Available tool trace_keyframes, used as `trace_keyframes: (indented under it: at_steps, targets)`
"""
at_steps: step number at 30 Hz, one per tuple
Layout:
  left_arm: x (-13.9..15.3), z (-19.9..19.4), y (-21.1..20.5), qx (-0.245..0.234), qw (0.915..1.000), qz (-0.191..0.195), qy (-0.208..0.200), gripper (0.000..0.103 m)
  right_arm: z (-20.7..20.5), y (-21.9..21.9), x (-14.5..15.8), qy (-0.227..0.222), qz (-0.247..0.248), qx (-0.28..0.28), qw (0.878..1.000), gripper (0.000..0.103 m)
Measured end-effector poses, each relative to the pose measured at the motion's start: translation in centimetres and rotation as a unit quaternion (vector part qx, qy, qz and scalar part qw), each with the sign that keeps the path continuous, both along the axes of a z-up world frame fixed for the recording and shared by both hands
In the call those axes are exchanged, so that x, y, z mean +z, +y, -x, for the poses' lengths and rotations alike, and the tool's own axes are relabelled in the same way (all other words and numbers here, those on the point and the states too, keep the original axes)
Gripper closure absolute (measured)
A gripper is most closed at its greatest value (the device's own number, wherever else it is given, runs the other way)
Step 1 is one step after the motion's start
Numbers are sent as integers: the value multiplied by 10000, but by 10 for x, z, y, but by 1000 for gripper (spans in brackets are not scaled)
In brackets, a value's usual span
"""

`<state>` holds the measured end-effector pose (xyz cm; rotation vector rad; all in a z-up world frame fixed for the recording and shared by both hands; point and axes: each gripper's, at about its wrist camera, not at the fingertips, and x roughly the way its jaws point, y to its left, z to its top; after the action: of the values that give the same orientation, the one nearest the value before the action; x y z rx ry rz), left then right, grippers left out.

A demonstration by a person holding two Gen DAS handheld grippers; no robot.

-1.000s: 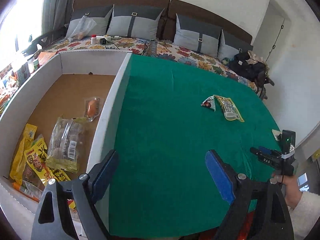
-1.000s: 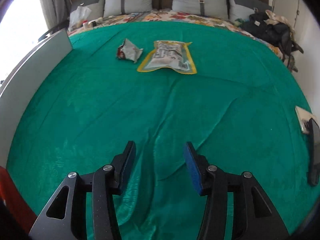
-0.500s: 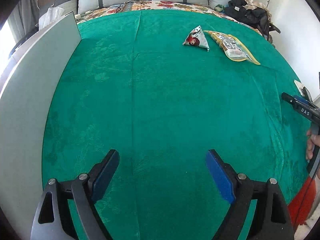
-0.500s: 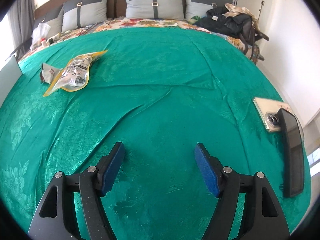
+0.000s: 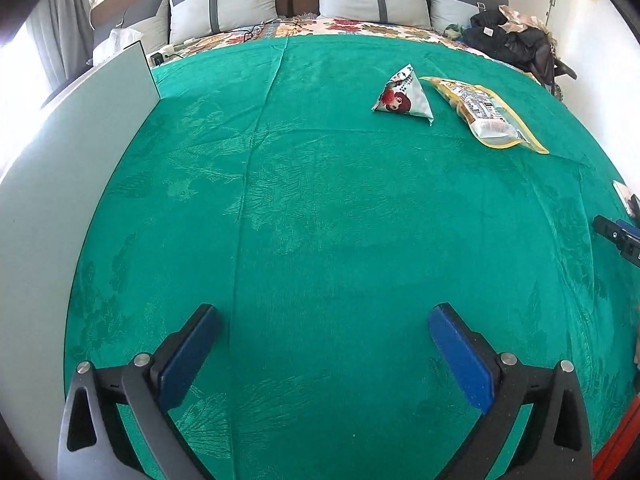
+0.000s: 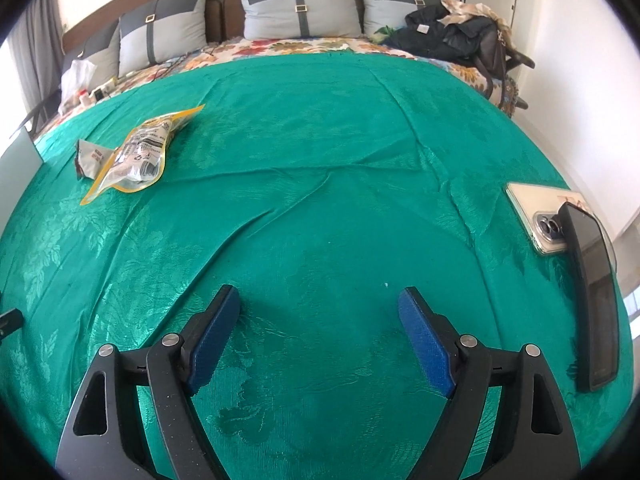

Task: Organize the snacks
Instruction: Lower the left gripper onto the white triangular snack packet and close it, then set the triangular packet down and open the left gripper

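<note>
Both claws released and empty, left gripper and right gripper low over the green cloth; triangle pack and yellow pouch touching near far edge, so one grab may snag both.

green floral-embossed cloth; yellow-edged pouch; blue tool pads.

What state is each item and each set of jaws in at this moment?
Left gripper: jaws open, empty, above the green cloth.
Right gripper: jaws open, empty.
Triangular snack packet: sealed, lying on the cloth.
Yellow-edged snack pouch: lying flat beside the packet.
Clear-cased phone: face down.
Dark phone: overlapping the other phone.
</note>
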<state>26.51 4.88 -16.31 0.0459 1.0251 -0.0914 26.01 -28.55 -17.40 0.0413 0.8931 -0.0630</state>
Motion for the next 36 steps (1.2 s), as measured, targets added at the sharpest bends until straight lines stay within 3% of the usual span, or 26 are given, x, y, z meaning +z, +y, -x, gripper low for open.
trace_keyframes:
  at_steps: [7, 11, 15, 21, 28, 30, 31, 34, 36]
  targets:
    - [1, -3, -1, 173, 9997, -11, 182, 0, 0, -1, 0, 1, -2, 1, 10000, 19]
    - [4, -25, -5, 255, 9978, 43, 618, 1, 0, 0, 0, 0, 0, 1, 10000, 19]
    - [20, -52, -13, 61, 9980, 536, 315, 2, 0, 0, 0, 0, -2, 1, 10000, 19]
    - [41, -109, -41, -237, 9977, 622, -133, 2, 0, 0, 0, 0, -2, 1, 10000, 18]
    - [30, -180, -53, 239, 9968, 764, 19, 2, -1, -1, 0, 1, -1, 1, 10000, 18]
    - [19, -190, -60, 155, 9982, 569, 140, 10, -1, 0, 0, 1, -1, 1, 10000, 18]
    - [13, -193, -64, 58, 9988, 449, 209, 21, -1, -1, 0, 1, -1, 1, 10000, 18]
    - [10, -186, -75, -484, 9987, 16, -132, 57, -1, -1, 0, 1, 1, 1, 10000, 18]
    - [9, -182, -71, -624, 9979, 4, -144, 58, 1, -1, 0, 0, 1, -1, 10000, 18]
